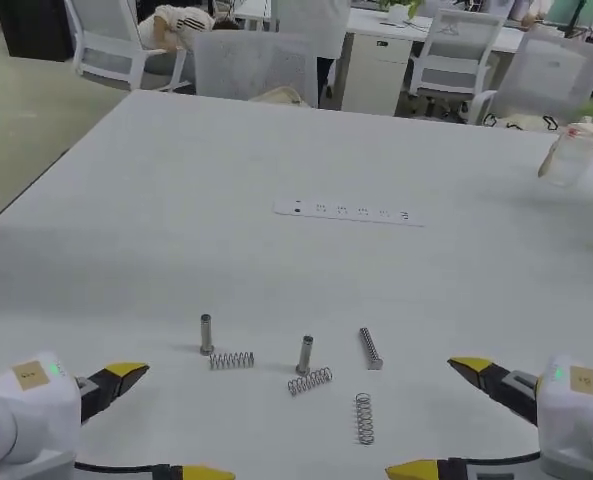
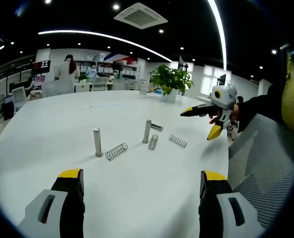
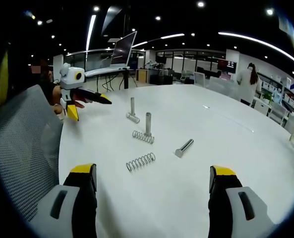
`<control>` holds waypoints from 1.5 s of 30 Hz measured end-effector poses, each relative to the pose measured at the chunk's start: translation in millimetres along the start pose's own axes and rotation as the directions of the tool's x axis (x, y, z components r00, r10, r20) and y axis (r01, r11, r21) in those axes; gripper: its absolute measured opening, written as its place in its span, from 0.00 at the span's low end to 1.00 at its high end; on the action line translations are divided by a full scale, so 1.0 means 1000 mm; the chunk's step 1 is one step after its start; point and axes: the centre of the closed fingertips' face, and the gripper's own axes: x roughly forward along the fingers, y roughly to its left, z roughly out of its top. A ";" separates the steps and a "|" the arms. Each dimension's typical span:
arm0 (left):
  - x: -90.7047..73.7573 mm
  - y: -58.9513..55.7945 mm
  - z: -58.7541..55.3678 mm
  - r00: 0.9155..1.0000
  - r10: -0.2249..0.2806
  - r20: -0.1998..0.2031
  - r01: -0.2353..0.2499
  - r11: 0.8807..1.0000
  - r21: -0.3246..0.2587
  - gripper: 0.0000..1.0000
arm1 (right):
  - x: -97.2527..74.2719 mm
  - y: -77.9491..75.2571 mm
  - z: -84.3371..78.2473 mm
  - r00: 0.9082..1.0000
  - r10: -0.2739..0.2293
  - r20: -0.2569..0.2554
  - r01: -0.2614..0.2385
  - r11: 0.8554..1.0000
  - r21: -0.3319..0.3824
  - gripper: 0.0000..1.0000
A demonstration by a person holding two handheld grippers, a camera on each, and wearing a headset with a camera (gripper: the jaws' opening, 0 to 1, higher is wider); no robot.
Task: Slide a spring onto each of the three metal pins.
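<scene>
Right gripper (image 3: 151, 172) agape, one pin (image 3: 184, 148) flat

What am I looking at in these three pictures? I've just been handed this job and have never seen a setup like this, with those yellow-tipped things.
There is no robot arm here: a person holds a two-jaw gripper in each hand. The head view comes from a headset camera looking down at the white table. The two round pictures come from cameras riding on the grippers, each looking forward along its own yellow-tipped jaws.

The left gripper and the right gripper are both open and hold nothing.

On the table, the left pin and the middle pin stand upright, and the right pin lies on its side. The left spring, middle spring and right spring lie loose nearby, none on a pin yet. Farther back lies a white power strip.
</scene>
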 end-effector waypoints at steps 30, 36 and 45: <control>-0.003 -0.004 0.009 1.000 0.004 0.020 -0.004 1.000 0.009 0.94 | 0.001 -0.024 0.020 1.000 -0.013 -0.007 0.013 1.000 0.018 0.85; -0.003 -0.005 0.009 1.000 0.007 0.019 -0.007 1.000 0.011 0.93 | 0.009 -0.031 0.028 0.999 -0.014 -0.034 0.014 1.000 0.003 0.81; -0.005 -0.006 0.011 1.000 0.010 0.027 -0.010 1.000 0.009 0.93 | 0.026 -0.042 0.034 0.996 -0.025 -0.080 0.023 0.999 -0.028 0.75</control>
